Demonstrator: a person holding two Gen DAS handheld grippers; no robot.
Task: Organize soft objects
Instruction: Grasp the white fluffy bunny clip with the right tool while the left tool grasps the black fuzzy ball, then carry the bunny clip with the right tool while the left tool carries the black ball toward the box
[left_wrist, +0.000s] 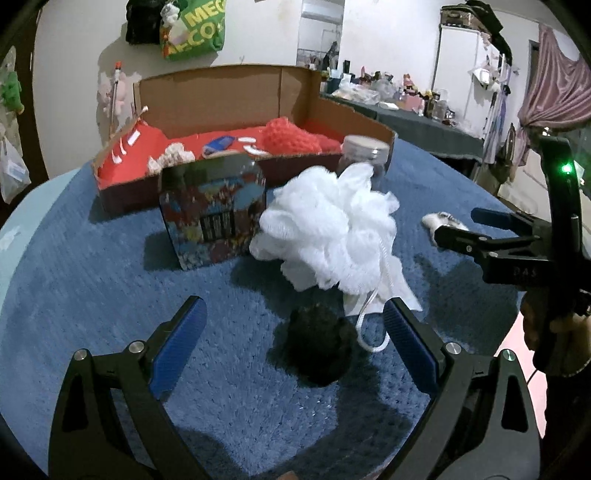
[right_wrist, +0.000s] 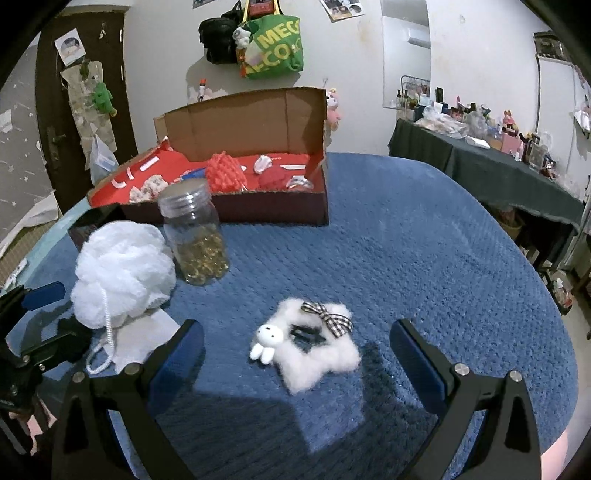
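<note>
Risk is spread across several things on the blue-covered desk, taken here from the biggest down. Cardboard box, lined in red and already holding red knitted pieces, stands at the far side; anything dropped short of its front wall would be left outside it. White bath pouf lies near the middle, touching a glass jar of golden beads; the jar could be tipped if the pouf is dragged, and its cord loop could be snagged on a finger. Printed tin stands just beside the pouf. Left hand-held gripper is spread wide, nothing held, around a dark fuzzy ball. Right hand-held gripper is likewise spread and empty around a white fluffy clip; its bow could be pinched alone and slip.
</note>
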